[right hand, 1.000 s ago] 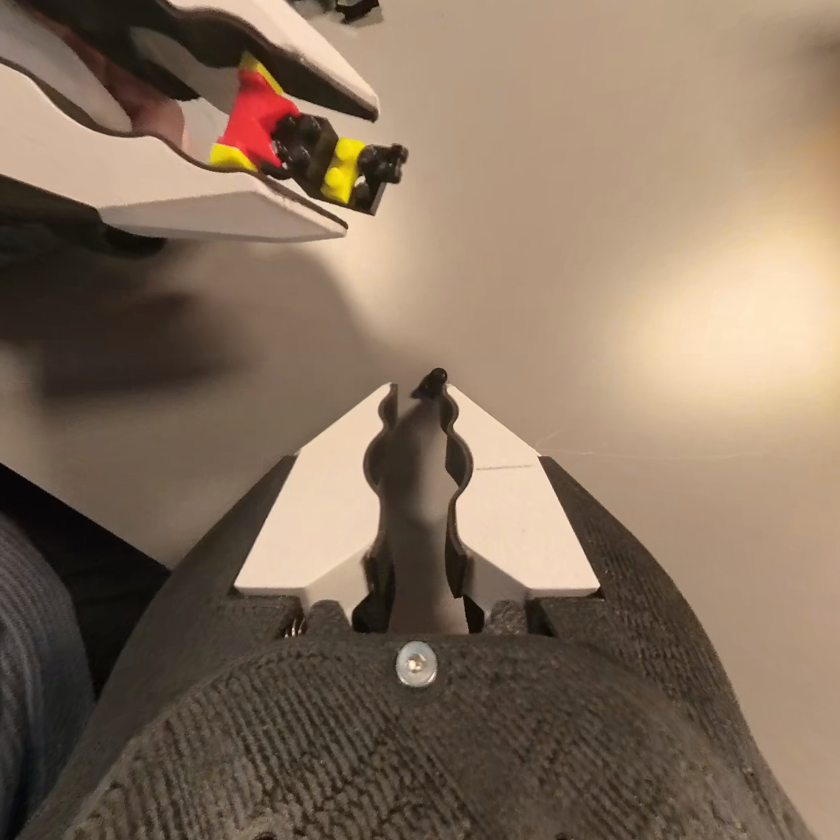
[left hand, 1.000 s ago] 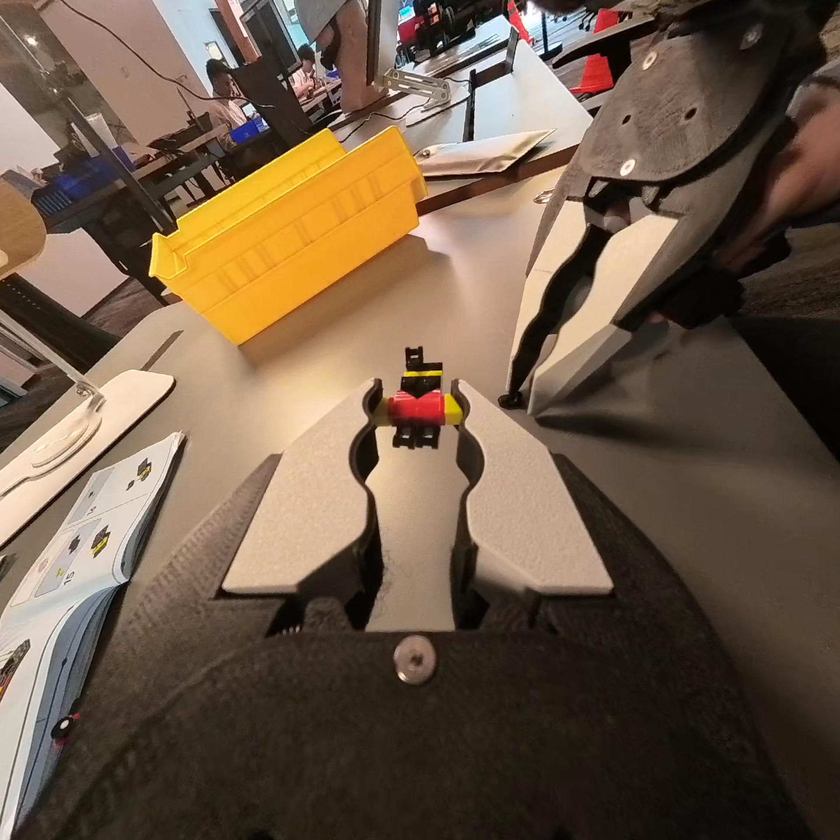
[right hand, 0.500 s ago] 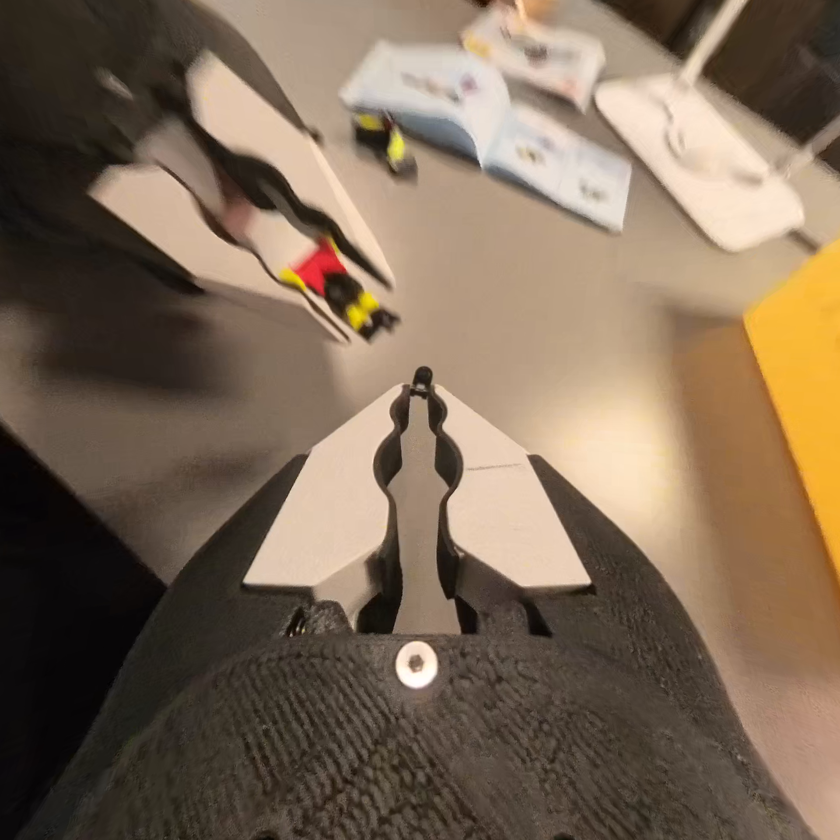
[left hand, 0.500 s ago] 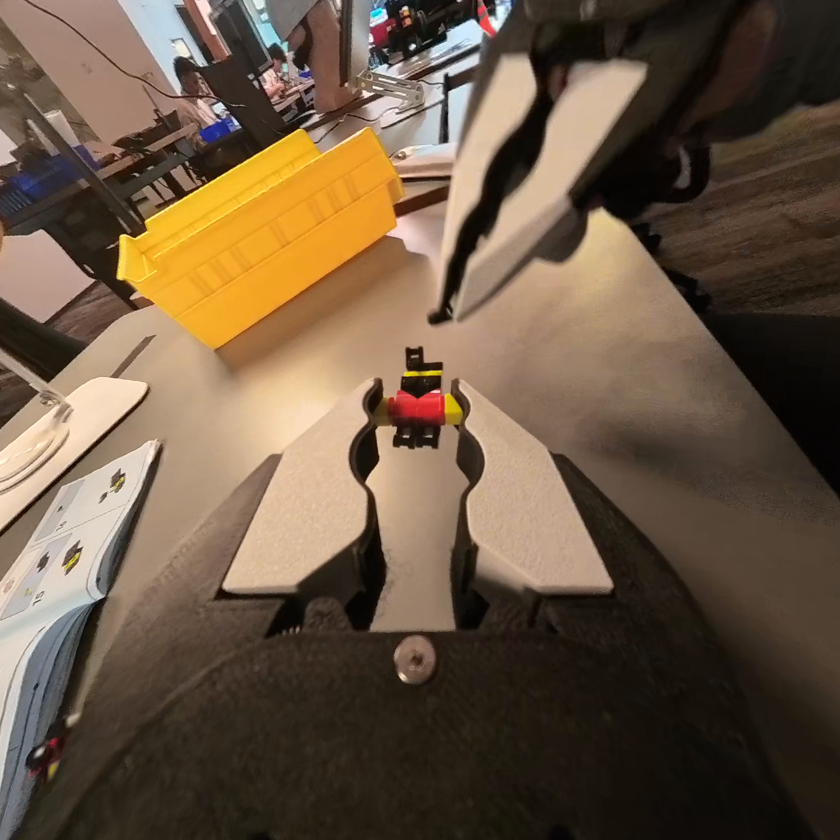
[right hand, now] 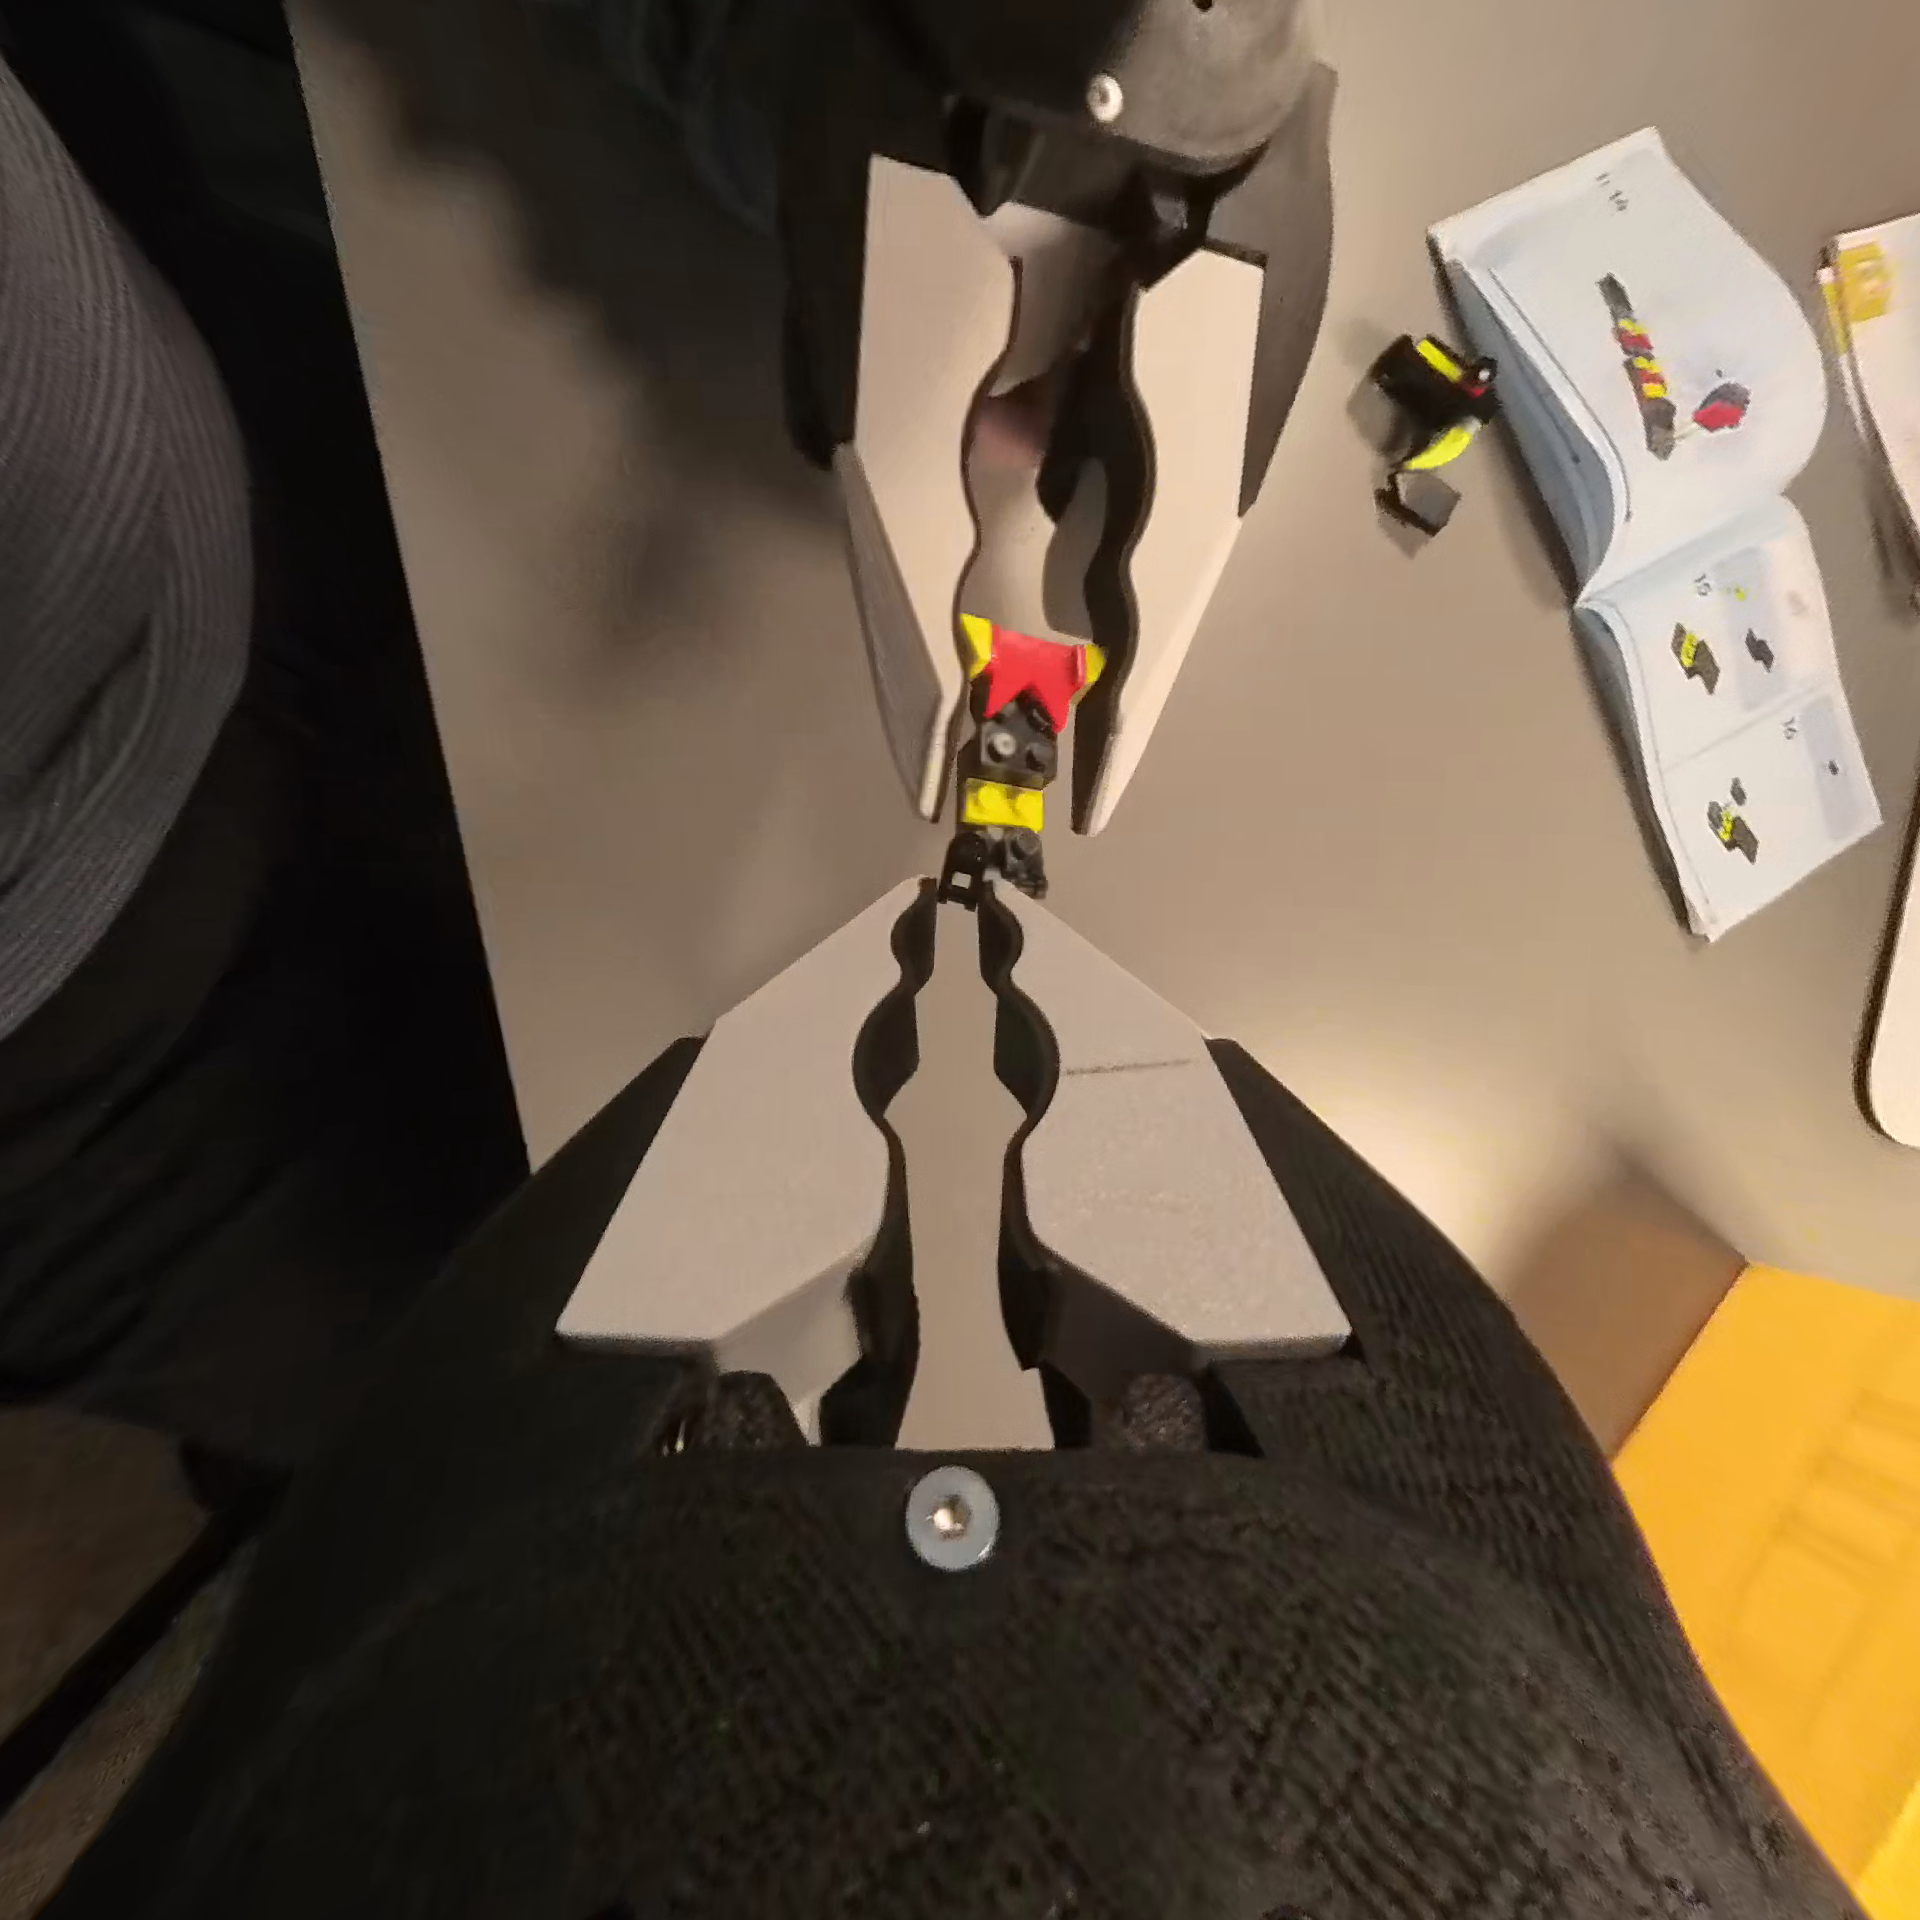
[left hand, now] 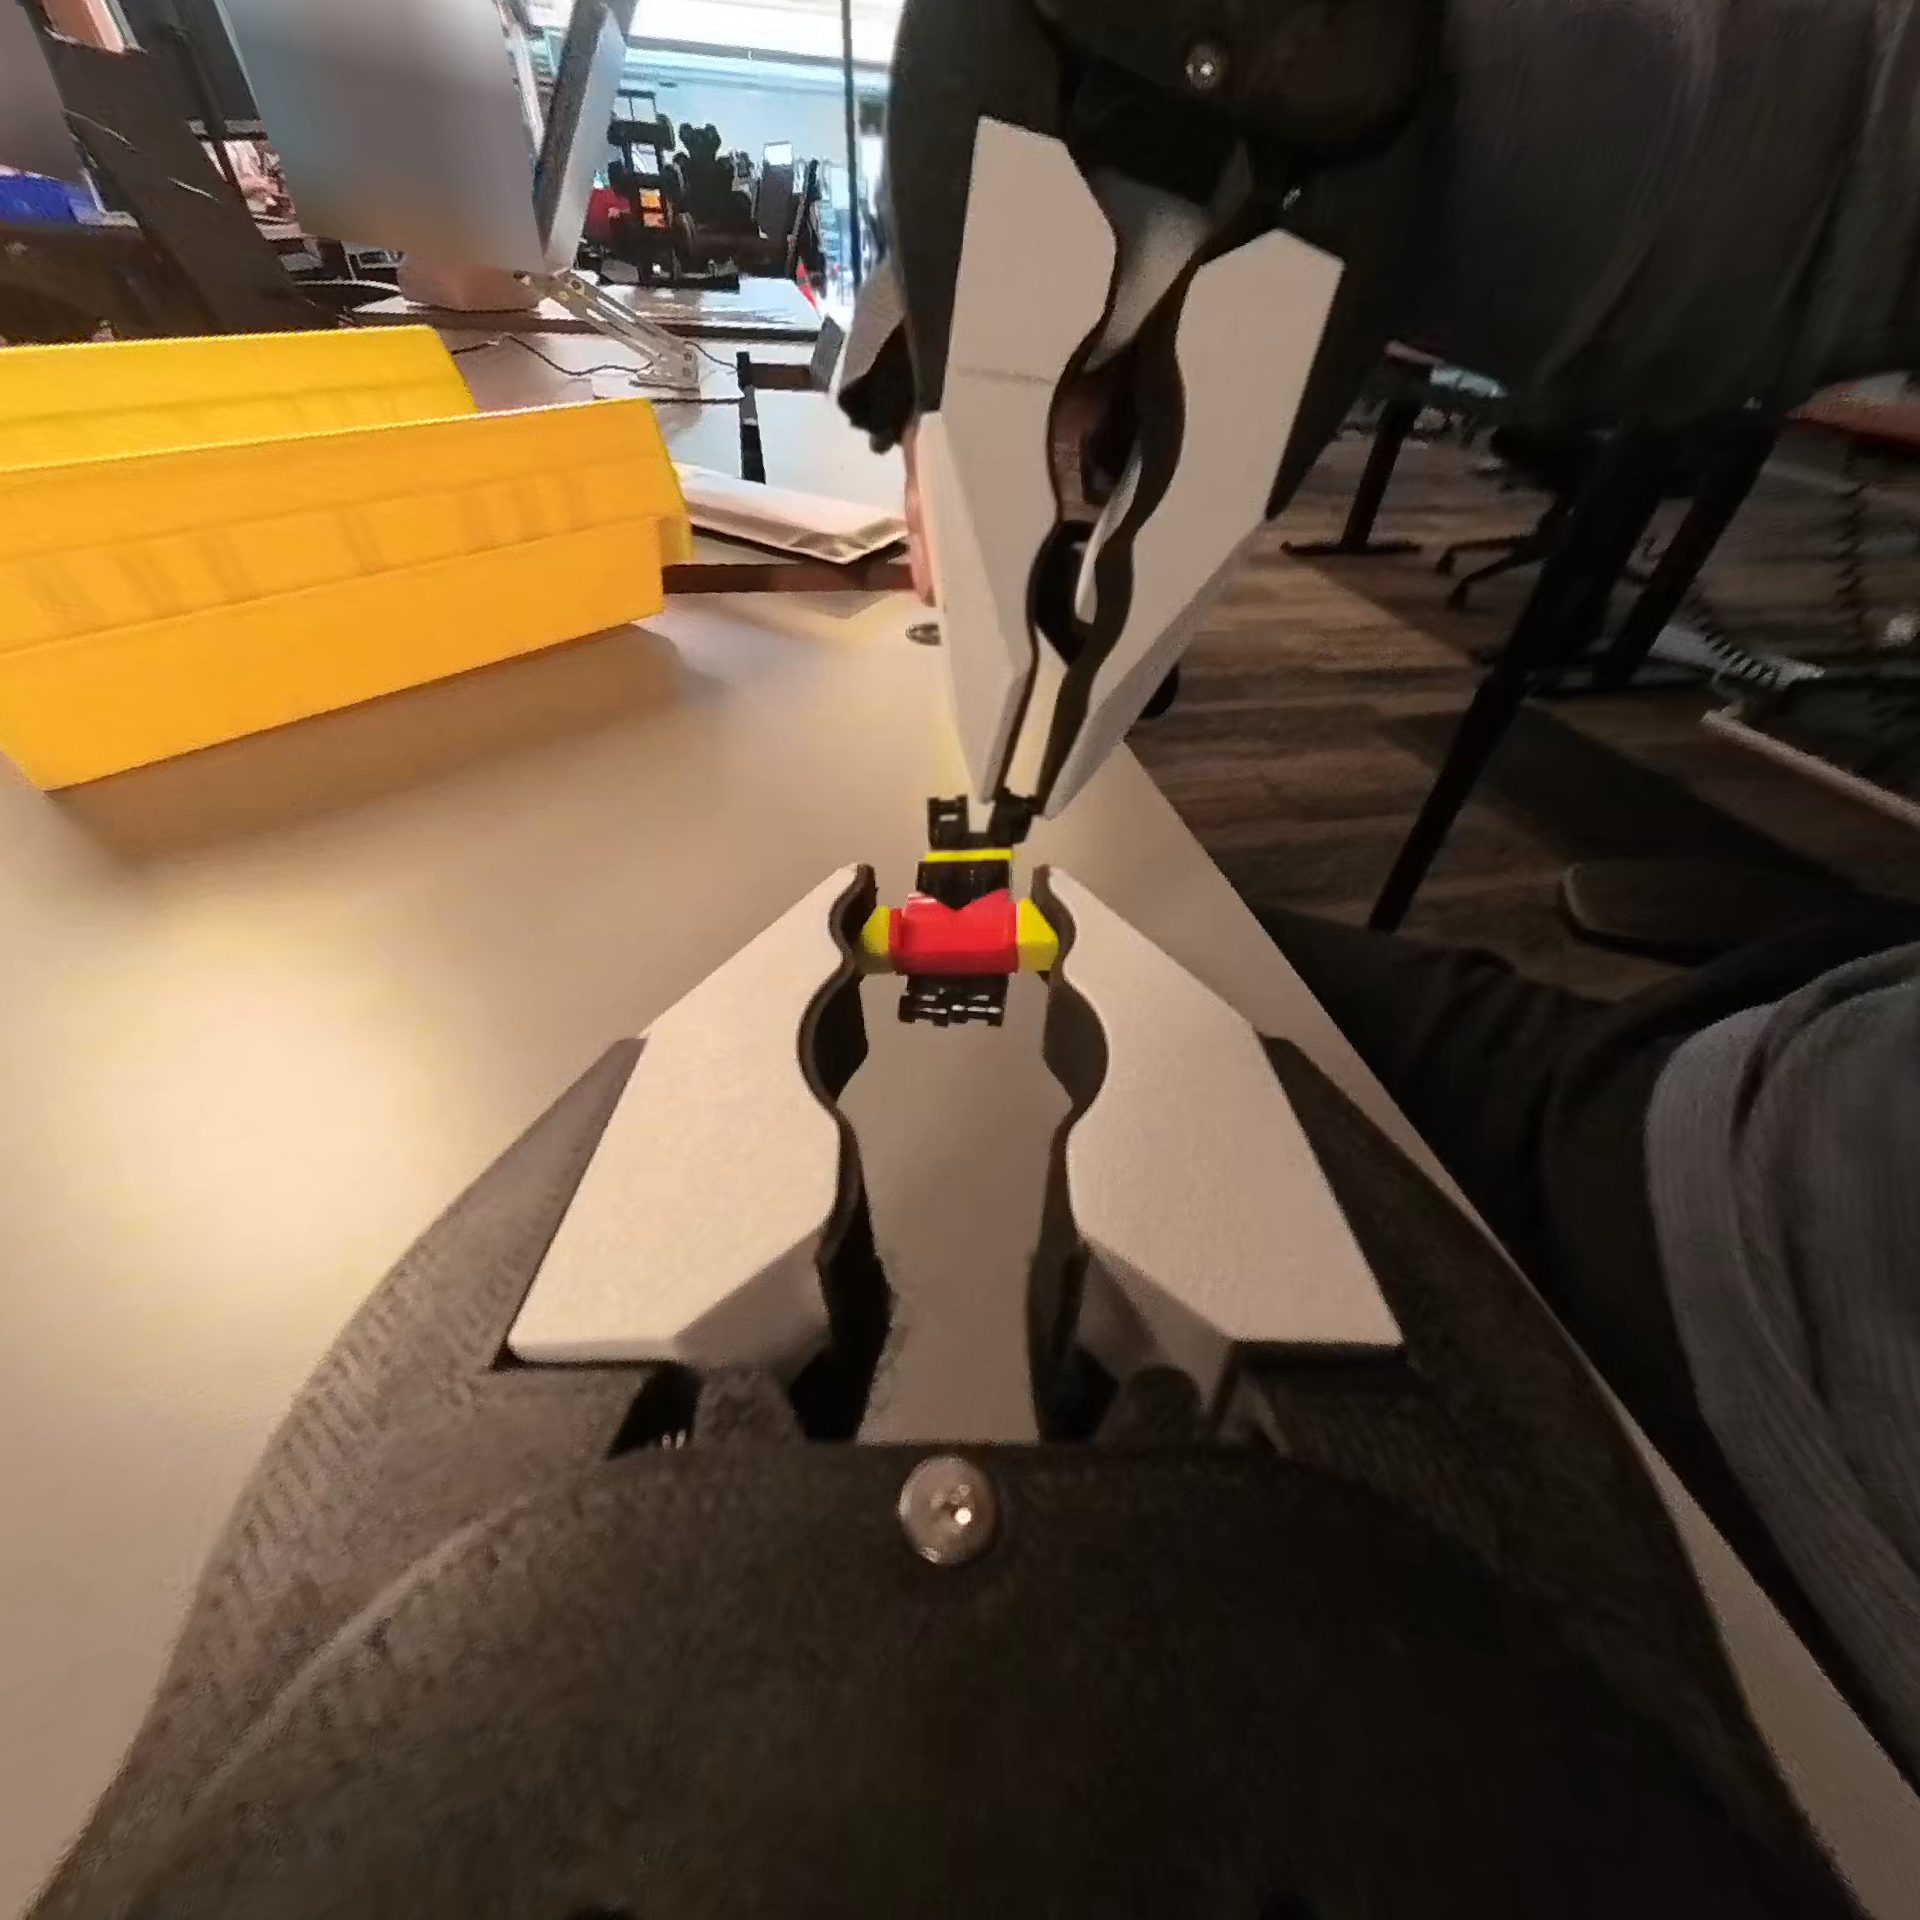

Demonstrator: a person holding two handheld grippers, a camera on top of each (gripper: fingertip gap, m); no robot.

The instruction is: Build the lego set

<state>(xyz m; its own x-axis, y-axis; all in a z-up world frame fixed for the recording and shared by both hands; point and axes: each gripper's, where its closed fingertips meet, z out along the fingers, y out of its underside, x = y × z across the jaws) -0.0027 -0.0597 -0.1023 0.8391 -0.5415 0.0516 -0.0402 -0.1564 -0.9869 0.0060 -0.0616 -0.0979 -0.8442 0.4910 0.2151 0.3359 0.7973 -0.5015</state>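
Note:
My left gripper (left hand: 951, 904) is shut on a small lego build (left hand: 956, 930) of red, yellow and black bricks and holds it above the grey table (left hand: 364, 987). My right gripper (right hand: 958, 894) is shut on a tiny black lego piece (right hand: 961, 873). It holds that piece against the black far end of the build (right hand: 1003, 769). In the left wrist view the right gripper (left hand: 1023, 805) comes down from above onto the build's top. In the right wrist view the left gripper (right hand: 1003, 821) points toward me with the build between its fingers.
A yellow bin (left hand: 312, 540) stands at the back left of the table; its corner also shows in the right wrist view (right hand: 1787, 1558). An open instruction booklet (right hand: 1683, 540) lies on the table with another small black and yellow lego build (right hand: 1429, 410) beside it. The table edge and a person's legs (left hand: 1766, 1195) are at the right. My left and right fingertips are right by each other.
My right gripper has lifted the tiny black piece off the table and swung over to the build held in my left gripper. The piece now touches the build's end.

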